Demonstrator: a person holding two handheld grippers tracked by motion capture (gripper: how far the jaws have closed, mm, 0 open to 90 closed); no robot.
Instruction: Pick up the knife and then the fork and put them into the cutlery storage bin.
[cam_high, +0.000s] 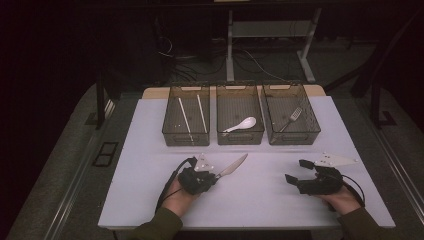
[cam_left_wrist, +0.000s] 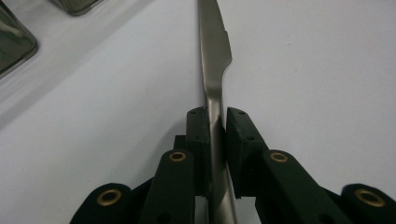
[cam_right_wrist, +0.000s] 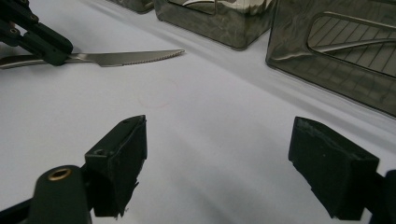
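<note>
A metal table knife (cam_high: 233, 165) points up and to the right from my left gripper (cam_high: 216, 176), whose jaws are shut on its handle. In the left gripper view the knife (cam_left_wrist: 214, 60) runs straight up between the two black pads (cam_left_wrist: 199, 133), serrated blade tip far ahead. The right gripper view has the same knife (cam_right_wrist: 130, 57) at upper left, just above the table. My right gripper (cam_high: 297, 171) rests low at the table's right side, open, jaws wide apart with nothing between them (cam_right_wrist: 217, 170).
Three clear bins stand in a row at the back of the white table (cam_high: 260, 195): the left bin (cam_high: 186, 116) holds two chopsticks, the middle bin (cam_high: 240, 116) a white spoon (cam_high: 241, 124), the right bin (cam_high: 291, 115) a fork (cam_high: 292, 118).
</note>
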